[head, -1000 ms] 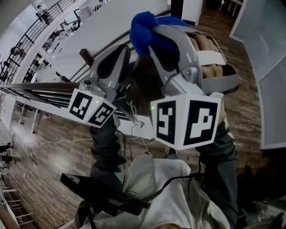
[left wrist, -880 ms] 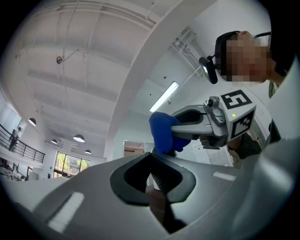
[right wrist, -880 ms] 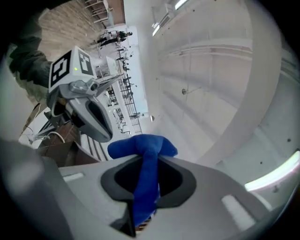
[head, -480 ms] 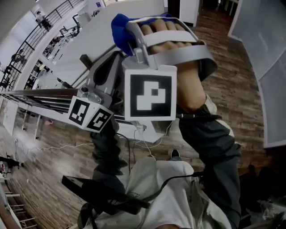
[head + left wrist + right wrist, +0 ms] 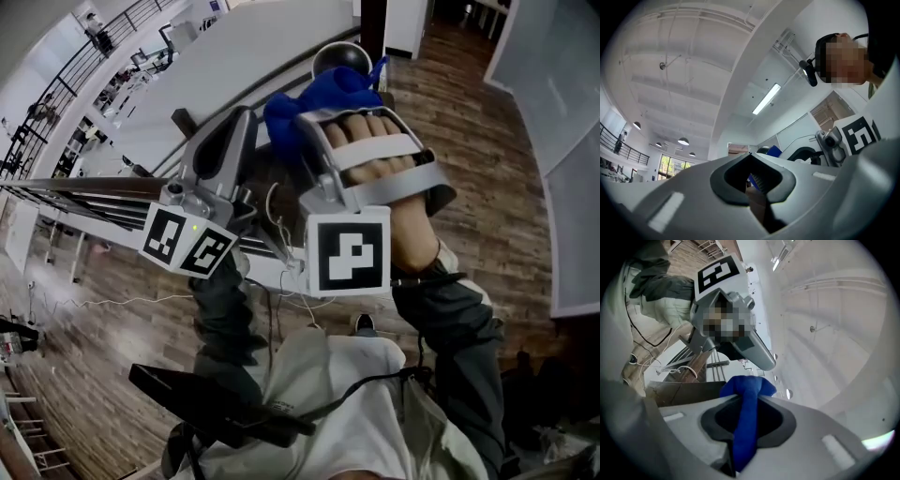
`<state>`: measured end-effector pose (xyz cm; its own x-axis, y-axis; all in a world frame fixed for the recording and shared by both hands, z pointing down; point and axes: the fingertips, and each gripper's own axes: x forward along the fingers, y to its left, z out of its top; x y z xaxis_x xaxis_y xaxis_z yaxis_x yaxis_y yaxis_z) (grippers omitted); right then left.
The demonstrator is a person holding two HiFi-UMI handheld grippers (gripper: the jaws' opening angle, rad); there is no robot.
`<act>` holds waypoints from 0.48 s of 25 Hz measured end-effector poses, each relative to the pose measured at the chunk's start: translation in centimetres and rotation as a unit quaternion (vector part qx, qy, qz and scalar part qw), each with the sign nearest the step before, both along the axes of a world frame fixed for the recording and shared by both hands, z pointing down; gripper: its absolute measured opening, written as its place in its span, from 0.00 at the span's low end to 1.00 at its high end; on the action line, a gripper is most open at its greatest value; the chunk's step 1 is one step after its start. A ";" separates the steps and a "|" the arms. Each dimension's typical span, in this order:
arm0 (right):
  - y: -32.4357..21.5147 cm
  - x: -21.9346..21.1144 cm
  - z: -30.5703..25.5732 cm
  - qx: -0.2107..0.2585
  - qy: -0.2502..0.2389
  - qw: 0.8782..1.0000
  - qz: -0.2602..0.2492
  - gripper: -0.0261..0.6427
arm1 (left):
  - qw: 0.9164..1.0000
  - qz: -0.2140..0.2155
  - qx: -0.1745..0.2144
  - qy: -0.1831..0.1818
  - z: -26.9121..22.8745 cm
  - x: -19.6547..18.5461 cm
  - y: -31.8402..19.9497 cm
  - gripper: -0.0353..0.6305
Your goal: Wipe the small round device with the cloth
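Observation:
My right gripper (image 5: 311, 127) is raised in front of me, shut on a bunched blue cloth (image 5: 322, 97). In the right gripper view the blue cloth (image 5: 744, 427) runs as a strip up between the closed jaws. Just beyond the cloth a small dark round device (image 5: 341, 59) shows by the edge of the white table (image 5: 234, 56); whether the cloth touches it I cannot tell. My left gripper (image 5: 244, 122) stands beside it to the left, jaws together with nothing held. The left gripper view shows the cloth (image 5: 774, 151) and the device (image 5: 762, 150) past the jaw tips.
A dark wooden post (image 5: 373, 23) rises behind the device. Cables (image 5: 281, 267) hang below the table edge over the wood floor (image 5: 94, 328). My own legs and pale shirt (image 5: 328, 394) fill the bottom of the head view. A railing (image 5: 66, 192) runs at left.
My right gripper has turned and dropped away from the camera with the cloth, uncovering the round device behind it. The left gripper has barely moved.

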<state>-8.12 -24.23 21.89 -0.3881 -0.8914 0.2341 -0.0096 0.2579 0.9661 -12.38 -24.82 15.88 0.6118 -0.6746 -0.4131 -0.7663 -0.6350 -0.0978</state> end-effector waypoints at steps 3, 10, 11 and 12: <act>0.2 1.1 -0.5 0.007 0.001 1.000 -0.006 0.15 | 1.000 -0.002 0.007 0.003 -0.1 0.0 -0.7 0.06; 0.3 7.0 -10.0 0.121 -0.172 0.978 -0.002 0.15 | 1.000 0.015 -0.006 0.005 1.4 1.1 -0.9 0.06; -0.6 7.9 -9.7 0.108 -0.191 0.976 0.000 0.15 | 1.000 0.016 -0.005 0.004 1.7 1.5 -1.1 0.06; -1.3 8.5 -8.8 0.093 -0.206 0.974 -0.002 0.15 | 1.000 0.017 -0.004 0.004 1.9 1.8 -1.2 0.06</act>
<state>0.36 -25.53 13.06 -0.4193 -0.9015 -0.1071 -0.4052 0.0802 0.9107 -10.61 -25.98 17.79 0.6320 -0.6561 -0.4124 -0.7443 -0.6622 -0.0871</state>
